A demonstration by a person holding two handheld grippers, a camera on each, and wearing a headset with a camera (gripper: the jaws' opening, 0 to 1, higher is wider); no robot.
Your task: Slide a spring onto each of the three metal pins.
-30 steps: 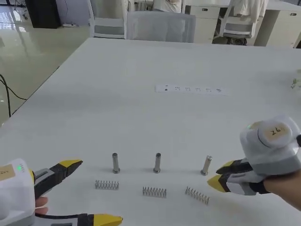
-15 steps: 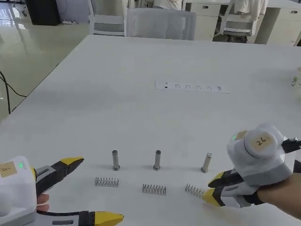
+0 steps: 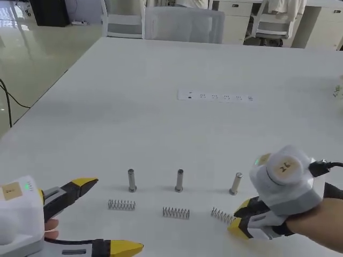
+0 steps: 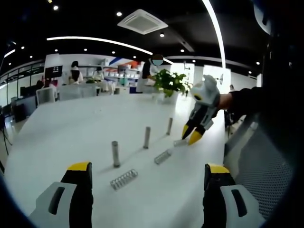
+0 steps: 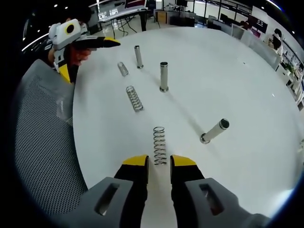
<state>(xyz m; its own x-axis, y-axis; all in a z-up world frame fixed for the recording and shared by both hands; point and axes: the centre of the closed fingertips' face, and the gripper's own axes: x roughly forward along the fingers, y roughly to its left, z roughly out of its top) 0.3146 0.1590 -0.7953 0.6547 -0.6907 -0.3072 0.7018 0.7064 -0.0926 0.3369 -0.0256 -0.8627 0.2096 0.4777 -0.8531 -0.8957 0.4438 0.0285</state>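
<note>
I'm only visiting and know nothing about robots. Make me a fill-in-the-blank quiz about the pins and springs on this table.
1. ___ pins stand upright on the table.
2. The springs lie on the table, with ___ of them on a pin yet.
3. In the head view, the right gripper has its tips around the end of the ___ one of the springs.
4. The left gripper has its jaws wide ___.

Missing words: three; none; rightmost; open.

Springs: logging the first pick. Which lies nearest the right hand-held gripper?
The rightmost spring, by the tilted pin; its end lies at the right hand-held gripper.
</note>
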